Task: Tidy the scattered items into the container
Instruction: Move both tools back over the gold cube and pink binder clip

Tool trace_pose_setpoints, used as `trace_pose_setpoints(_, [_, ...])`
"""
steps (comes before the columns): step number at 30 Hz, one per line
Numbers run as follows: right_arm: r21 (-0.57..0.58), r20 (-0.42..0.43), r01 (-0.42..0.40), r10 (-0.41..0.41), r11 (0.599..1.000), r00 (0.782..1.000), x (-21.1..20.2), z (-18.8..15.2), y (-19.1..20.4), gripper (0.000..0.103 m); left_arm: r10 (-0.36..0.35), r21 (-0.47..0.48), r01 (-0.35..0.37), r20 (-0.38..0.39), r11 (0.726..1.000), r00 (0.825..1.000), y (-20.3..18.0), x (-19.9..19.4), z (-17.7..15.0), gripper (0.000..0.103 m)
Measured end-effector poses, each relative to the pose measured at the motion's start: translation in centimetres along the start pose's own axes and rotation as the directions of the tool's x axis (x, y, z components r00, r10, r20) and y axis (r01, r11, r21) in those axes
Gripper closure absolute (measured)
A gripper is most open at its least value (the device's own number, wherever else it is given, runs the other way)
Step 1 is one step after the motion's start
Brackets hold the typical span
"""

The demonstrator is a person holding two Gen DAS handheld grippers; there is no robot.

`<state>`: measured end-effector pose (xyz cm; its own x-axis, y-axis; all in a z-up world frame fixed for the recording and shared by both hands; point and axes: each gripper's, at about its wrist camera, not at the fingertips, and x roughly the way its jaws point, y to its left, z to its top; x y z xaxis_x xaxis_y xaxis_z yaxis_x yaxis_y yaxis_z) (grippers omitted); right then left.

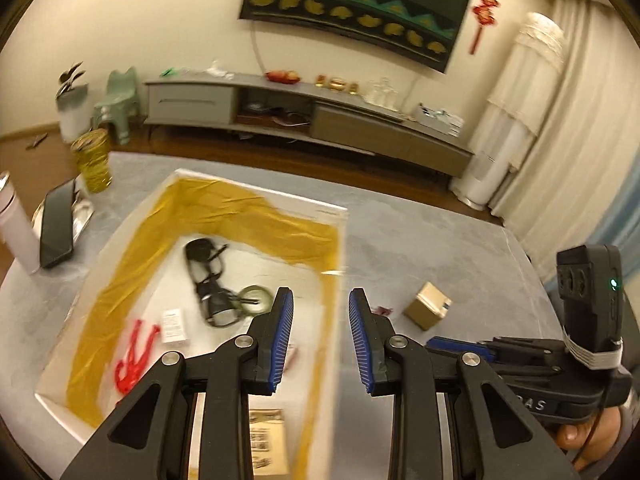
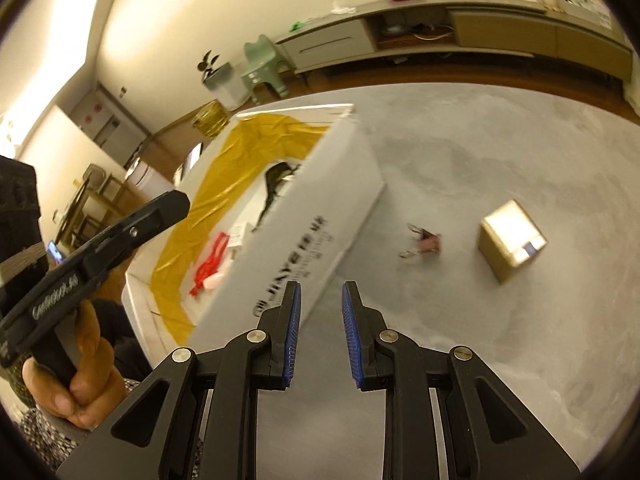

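Observation:
A white box (image 1: 256,196) lined with yellow cloth sits on the grey table (image 1: 440,232). Inside it lie black glasses (image 1: 208,276), a tape roll (image 1: 256,298), a small white card (image 1: 174,326), a red clip (image 1: 134,354) and a printed brown packet (image 1: 269,446). My left gripper (image 1: 320,320) hovers open over the box's right wall, nothing between its fingers. On the table to the right of the box rest a small cardboard cube (image 2: 512,240) and a small dark-red binder clip (image 2: 426,242). My right gripper (image 2: 320,316) is open beside the box's outer wall (image 2: 304,216), short of both items.
At the table's left edge stand a gold-patterned cup (image 1: 93,160), a black phone (image 1: 58,224) leaning on a metal tray, and a white bottle (image 1: 14,232). A long TV cabinet (image 1: 304,116) runs along the far wall. A hand (image 2: 68,380) grips the left tool's handle.

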<state>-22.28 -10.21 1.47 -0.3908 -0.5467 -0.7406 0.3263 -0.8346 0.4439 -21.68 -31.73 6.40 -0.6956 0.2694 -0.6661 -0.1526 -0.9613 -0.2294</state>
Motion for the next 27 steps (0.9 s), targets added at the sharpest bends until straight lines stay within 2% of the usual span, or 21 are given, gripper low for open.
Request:
trace_pose_setpoints(6, [0.027,0.016,-0.014,0.014,1.000,1.000,-1.1,-0.5,-2.0,0.079,-0.009,0.100,0.014,-0.046,0.995,0.999,-4.7,2.1,-1.3,0.072])
trace_pose_setpoints(15, [0.075,0.032,-0.014,0.011,0.997,0.999,-2.4,-1.2,-5.2,0.079,0.052,0.231,-0.032,-0.080,0.972,0.995,-9.2,4.7,-3.1,0.072])
trace_pose_setpoints(22, [0.072,0.019,-0.009,0.008,0.997,1.000,-2.6,-2.2,-6.7,0.079,0.089,0.272,-0.059,-0.097,0.960,0.991,-10.8,6.2,-3.9,0.072])
trace_pose_setpoints(27, [0.093,0.014,0.006,-0.007,0.996,1.000,-2.6,-2.6,-8.5,0.079,0.132,0.256,-0.087,-0.163,0.963,0.978,-10.8,8.5,-4.5,0.072])
